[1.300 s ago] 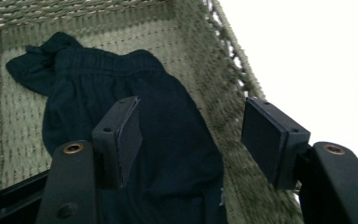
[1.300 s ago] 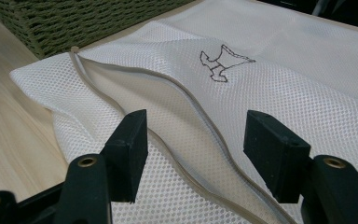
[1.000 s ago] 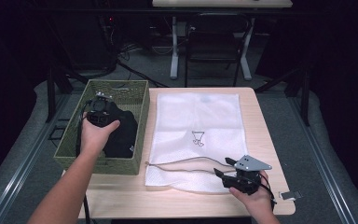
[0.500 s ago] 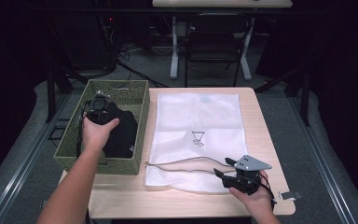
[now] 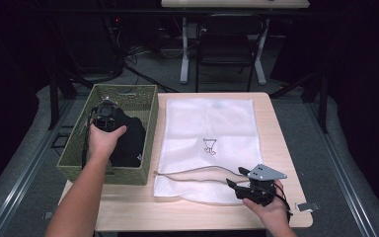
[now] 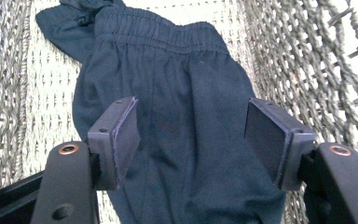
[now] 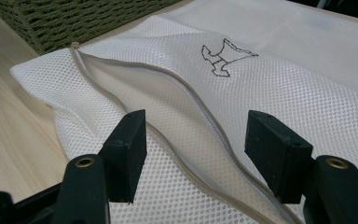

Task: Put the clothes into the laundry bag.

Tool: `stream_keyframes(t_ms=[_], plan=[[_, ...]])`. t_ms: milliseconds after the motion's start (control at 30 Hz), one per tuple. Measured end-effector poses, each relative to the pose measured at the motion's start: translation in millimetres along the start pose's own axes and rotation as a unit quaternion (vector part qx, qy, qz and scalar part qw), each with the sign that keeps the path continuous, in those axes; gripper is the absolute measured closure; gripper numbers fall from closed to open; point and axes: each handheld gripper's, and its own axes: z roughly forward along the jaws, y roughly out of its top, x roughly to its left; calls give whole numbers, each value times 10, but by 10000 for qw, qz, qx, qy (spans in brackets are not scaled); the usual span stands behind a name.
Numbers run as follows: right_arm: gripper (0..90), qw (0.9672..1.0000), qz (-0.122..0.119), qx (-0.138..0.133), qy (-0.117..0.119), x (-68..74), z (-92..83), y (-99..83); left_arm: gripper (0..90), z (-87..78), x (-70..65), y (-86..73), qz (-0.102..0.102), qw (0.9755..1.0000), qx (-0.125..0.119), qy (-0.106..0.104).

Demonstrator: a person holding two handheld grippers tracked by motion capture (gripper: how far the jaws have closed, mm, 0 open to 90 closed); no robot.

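High view: basket (image 5: 148, 101) beside mesh bag (image 5: 227, 123).

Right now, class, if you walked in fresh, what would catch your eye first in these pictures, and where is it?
The white mesh bag spread over the middle of the wooden table stands out most, its zipper gaping along the near edge where the right tongs wait, open. Next comes the green woven basket at the table's left, holding a dark garment, with the open left tongs poised just above it.
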Motion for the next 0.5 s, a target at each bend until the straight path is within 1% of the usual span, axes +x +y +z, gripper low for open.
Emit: stream_keyframes(t_ms=[233,333,433,500], plan=[[384,10000,42,16,10,-4,-5,2,350,62,22,8,-20,9999,146,-26],[384,10000,50,32,22,-3,-6,3,350,101,10,5,16,9998,212,0],[385,10000,47,42,28,-2,-5,2,350,132,1,5,28,9997,248,-39],[384,10000,48,41,27,-2,-6,3,350,153,-8,6,-5,9997,252,-34]])
